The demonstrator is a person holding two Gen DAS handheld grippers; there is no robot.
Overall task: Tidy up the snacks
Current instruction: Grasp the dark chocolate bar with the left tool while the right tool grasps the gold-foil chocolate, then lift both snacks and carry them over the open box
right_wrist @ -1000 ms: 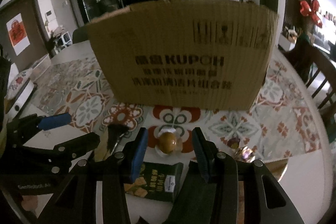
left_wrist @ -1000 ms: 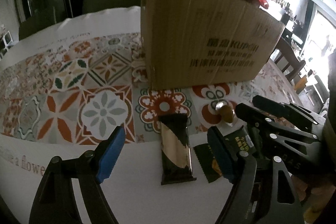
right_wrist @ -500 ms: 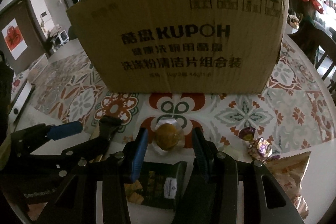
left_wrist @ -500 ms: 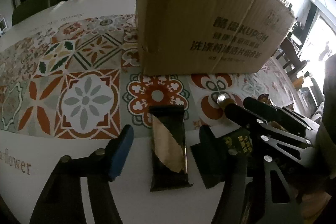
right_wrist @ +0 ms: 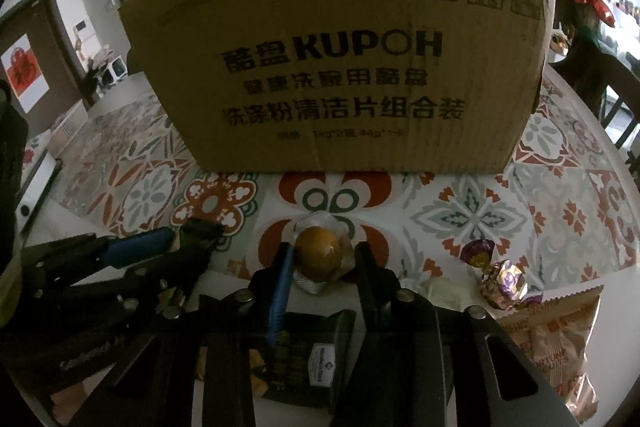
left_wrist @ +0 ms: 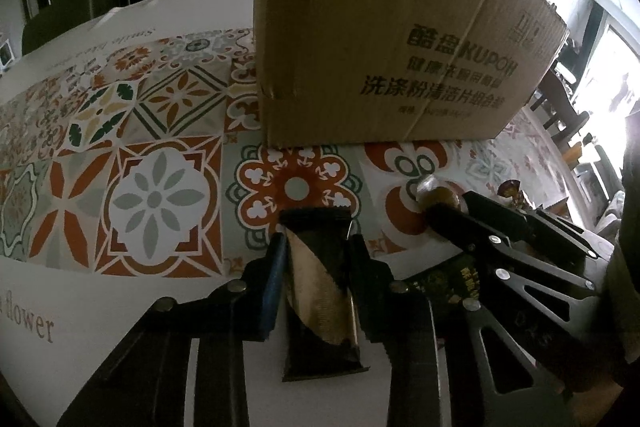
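Note:
A black and gold snack bar point(left_wrist: 320, 283) lies on the table. My left gripper point(left_wrist: 318, 251) is shut on its two long sides. A round golden pastry in a clear wrapper point(right_wrist: 320, 255) sits between the fingers of my right gripper point(right_wrist: 322, 259), which close on it. The right gripper also shows in the left wrist view point(left_wrist: 452, 215) with the pastry point(left_wrist: 436, 193) at its tip. A large cardboard box point(right_wrist: 340, 67) stands just beyond both grippers. A dark green snack packet point(right_wrist: 300, 363) lies under the right gripper.
Two foil-wrapped candies point(right_wrist: 492, 267) and a biscuit bag point(right_wrist: 556, 347) lie at the right. The tablecloth point(left_wrist: 152, 199) has a tile pattern. Chairs stand behind the table and at its right.
Both grippers moved forward and down toward the box. The left jaws closed from wide open onto the snack bar. The right jaws narrowed onto the pastry.

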